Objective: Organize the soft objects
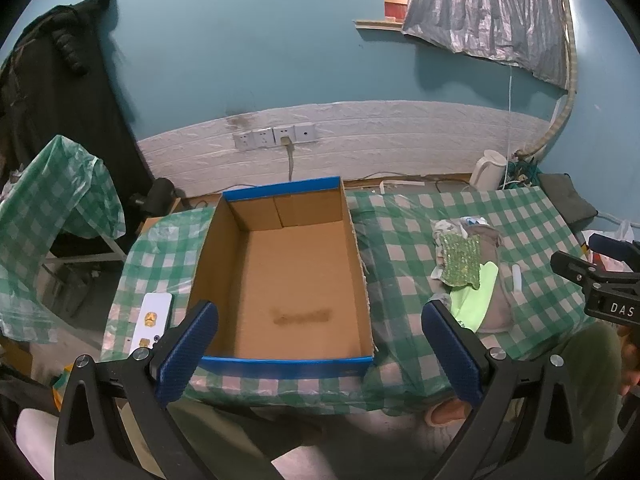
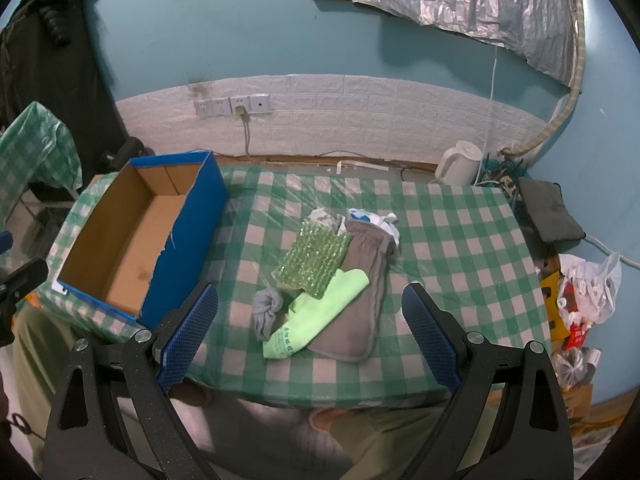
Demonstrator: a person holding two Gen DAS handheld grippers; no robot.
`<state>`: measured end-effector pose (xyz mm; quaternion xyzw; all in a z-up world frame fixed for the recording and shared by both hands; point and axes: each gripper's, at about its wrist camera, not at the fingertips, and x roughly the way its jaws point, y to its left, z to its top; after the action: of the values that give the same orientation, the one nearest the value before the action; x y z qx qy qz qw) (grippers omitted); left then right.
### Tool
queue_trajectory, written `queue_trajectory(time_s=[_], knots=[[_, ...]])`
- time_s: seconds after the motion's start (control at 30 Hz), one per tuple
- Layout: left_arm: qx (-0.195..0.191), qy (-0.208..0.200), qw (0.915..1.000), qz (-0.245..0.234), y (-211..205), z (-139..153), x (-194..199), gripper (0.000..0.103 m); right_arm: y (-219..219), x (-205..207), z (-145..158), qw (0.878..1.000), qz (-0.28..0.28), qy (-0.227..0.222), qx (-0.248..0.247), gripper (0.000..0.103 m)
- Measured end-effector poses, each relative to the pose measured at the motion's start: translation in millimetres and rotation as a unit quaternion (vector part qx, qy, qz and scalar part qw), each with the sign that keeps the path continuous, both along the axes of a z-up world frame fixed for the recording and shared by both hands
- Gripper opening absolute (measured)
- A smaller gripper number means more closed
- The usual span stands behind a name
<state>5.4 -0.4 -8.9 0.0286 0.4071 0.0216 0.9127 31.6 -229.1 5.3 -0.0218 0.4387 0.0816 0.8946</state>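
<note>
A heap of soft things lay right of the box (image 2: 132,236) on the checked tablecloth (image 2: 460,240): a green sponge cloth (image 2: 312,258) over a lime sock (image 2: 308,320), a grey mitt (image 2: 356,300) and a rolled grey sock (image 2: 266,308). The box sat open and bare inside. The right gripper (image 2: 310,336) hung above the heap, jaws wide apart, holding nothing. The left gripper (image 1: 320,354) hung over the box's near edge, jaws likewise apart.
</note>
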Motion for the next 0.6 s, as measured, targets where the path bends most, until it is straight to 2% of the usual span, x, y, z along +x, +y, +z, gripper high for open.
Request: queue_trajectory(time_s=[0.3, 0.43, 0.6], knots=[[-0.009, 0.015, 0.9998, -0.005, -3.6, -2.7, 10.3, 0.102, -7.0, 1.6, -8.4, 1.0, -0.004, 0.006, 0.001, 0.093], [-0.023, 0.023, 0.9993, -0.019, -10.6, -4.9, 18.0, 0.102, -15.5, 9.3, -13.4, 1.0, -0.008, 0.013, 0.002, 0.093], [-0.023, 0.033, 0.9984, -0.039, -23.5, -9.0, 30.9, 0.102, -31.7, 21.9, -22.7, 1.0, -0.014, 0.025, -0.004, 0.093]])
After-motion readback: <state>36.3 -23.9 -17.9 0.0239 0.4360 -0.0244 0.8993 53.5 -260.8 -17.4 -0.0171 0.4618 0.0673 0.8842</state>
